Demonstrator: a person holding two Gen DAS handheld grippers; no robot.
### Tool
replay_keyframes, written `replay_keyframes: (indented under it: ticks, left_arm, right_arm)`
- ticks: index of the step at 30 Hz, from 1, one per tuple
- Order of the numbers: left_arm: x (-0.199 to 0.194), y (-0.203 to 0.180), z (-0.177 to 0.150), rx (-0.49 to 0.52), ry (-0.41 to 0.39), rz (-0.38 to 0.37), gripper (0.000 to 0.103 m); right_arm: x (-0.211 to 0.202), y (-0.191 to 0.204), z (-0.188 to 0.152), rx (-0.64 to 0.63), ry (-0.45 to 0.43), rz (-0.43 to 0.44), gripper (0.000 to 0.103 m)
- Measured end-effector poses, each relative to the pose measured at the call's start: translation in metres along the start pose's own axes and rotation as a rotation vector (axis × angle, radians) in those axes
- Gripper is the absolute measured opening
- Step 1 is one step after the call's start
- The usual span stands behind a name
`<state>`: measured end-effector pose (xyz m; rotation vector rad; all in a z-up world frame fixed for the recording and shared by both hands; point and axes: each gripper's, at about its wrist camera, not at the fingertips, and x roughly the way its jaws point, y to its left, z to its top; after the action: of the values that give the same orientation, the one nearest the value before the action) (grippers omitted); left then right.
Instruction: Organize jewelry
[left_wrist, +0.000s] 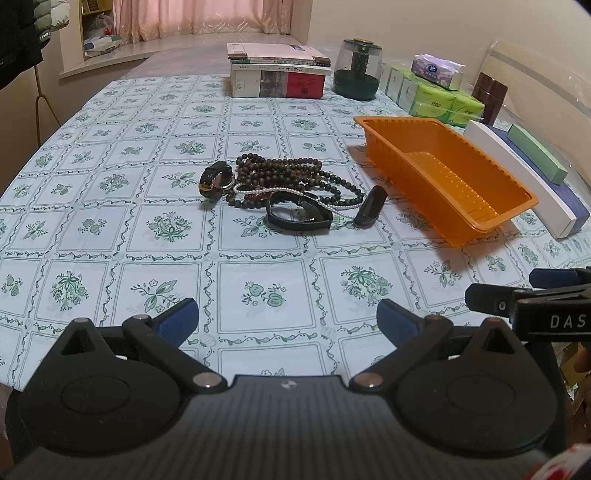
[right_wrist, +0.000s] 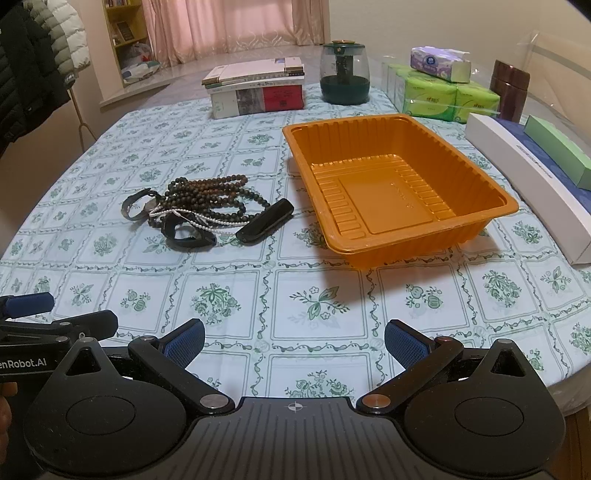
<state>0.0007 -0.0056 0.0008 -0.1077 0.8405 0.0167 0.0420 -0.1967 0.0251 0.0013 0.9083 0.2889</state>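
Fingers of left gripper (left_wrist: 288, 319) and right gripper (right_wrist: 294, 339) spread wide, empty, above tablecloth (right_wrist: 280, 295).

Room interior: pink curtains (right_wrist: 236, 26) over a bay window ledge (left_wrist: 177, 46), yellow bookshelf (right_wrist: 123, 33), cream walls, hanging jackets (right_wrist: 33, 55).

At the table's far edge sits a stack of books (right_wrist: 255, 92) beside a green glass jar (right_wrist: 344, 72) — tissue packs (right_wrist: 447, 96) and a brown canister (right_wrist: 509, 88) toward the far right corner.
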Motion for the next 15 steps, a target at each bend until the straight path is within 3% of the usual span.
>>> replay_keyframes:
  ticks: [15]
  left_arm:
    - [-0.001, -0.0009, 0.0018, 0.0, -0.003, -0.001, 0.102]
  right_arm:
    - [-0.0003, 0.0, 0.0008, 0.0, -0.001, 0.0, 0.103]
